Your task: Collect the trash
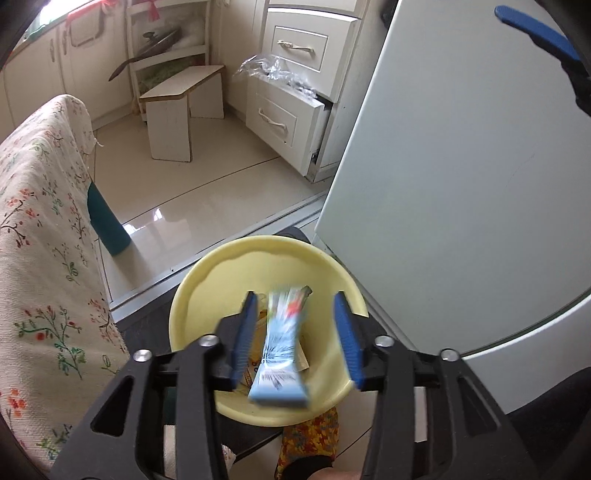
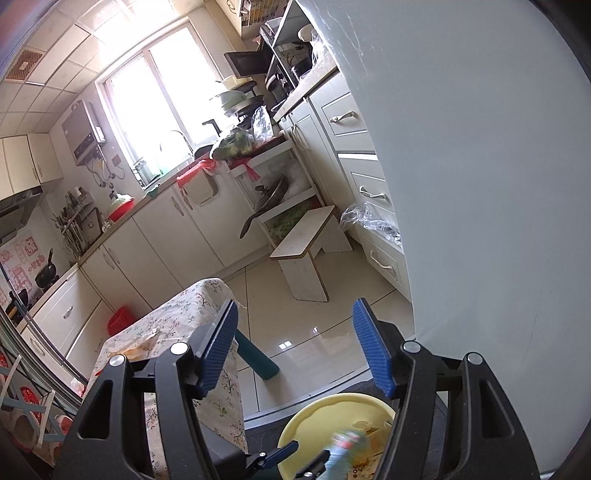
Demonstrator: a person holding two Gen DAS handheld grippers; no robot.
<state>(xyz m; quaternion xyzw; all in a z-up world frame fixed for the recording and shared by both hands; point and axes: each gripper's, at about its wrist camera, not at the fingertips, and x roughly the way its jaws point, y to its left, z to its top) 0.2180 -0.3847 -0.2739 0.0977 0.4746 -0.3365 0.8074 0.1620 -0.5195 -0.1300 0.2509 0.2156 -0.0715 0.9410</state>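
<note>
Left wrist view: left gripper spread wide above a yellow bowl, blue pads well apart and touching nothing. Between them, motion-blurred, a light-blue wrapper, long and tilted, its near end over the bowl's near rim, clear of both pads; whether resting or in the air, cannot tell. Under it in the bowl, more scraps, yellowish, too hidden to name. Left of the bowl, a floral tablecloth draped down, with a teal table leg standing on the glossy tiled floor. Far across the floor, a small white stool and cream drawers, one pulled out with crinkled clear plastic on top. At right, a large white appliance side. At far upper right, a blue pad of the right gripper.

Right wrist view: right gripper also spread, nothing between the pads, held high over the floor. Near and below, the yellow bowl with the blurred wrapper over it and the left gripper's blue tips at its near-left rim. At left, the tablecloth; far, the stool, kitchen counters and a bright window.
</note>
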